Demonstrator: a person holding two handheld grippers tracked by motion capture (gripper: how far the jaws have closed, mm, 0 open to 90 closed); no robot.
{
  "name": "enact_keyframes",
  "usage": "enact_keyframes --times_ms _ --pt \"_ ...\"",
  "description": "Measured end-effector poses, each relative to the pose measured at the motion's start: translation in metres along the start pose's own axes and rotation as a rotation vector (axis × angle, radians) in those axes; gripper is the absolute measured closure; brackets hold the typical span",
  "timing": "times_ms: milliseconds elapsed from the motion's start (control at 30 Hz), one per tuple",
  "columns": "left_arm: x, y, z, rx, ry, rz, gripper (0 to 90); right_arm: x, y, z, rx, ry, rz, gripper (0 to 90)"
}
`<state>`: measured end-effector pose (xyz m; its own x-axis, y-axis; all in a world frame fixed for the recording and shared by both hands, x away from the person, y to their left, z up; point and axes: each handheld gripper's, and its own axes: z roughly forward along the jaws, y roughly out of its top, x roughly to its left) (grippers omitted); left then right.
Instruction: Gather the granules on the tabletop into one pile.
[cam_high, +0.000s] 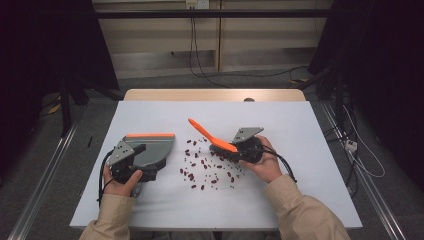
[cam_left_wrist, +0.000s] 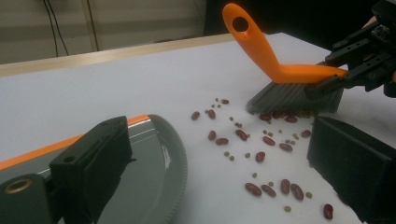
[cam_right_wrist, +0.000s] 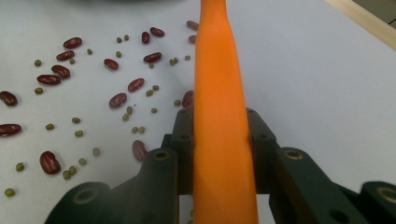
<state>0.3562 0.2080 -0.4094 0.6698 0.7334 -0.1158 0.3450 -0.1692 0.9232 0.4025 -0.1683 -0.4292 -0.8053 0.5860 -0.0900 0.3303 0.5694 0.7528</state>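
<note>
No beans (cam_high: 207, 167) in dustpan (cam_high: 152, 150) yet, all on table (cam_high: 300, 130).

Tan sleeves (cam_high: 300, 210); each black gripper (cam_high: 248, 150) bears a grey three-cornered plate

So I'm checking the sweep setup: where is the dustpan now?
In the high view the dustpan lies left of centre on the table, held by the left hand-held gripper, just left of the scattered beans.
</note>
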Motion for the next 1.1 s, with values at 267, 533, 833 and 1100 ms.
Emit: enact_keyframes --times_ms 267,533,833,1100 --pt "-0.001 0.000 0.000 0.000 -0.001 0.001 6.1 0.007 0.001 -0.002 0.001 0.016 -0.009 71.2" --pt "-0.001 0.000 0.000 0.000 -0.002 0.005 6.1 0.005 0.003 -0.006 -0.042 0.013 0.013 71.3" --pt "0.000 0.000 0.000 0.003 -0.005 -0.001 6.1 -0.015 0.019 0.000 -0.088 -0.008 0.037 71.3" --pt "0.000 -0.001 0.001 0.006 -0.002 -0.009 6.1 -0.033 0.029 0.023 -0.094 -0.043 0.055 71.3"
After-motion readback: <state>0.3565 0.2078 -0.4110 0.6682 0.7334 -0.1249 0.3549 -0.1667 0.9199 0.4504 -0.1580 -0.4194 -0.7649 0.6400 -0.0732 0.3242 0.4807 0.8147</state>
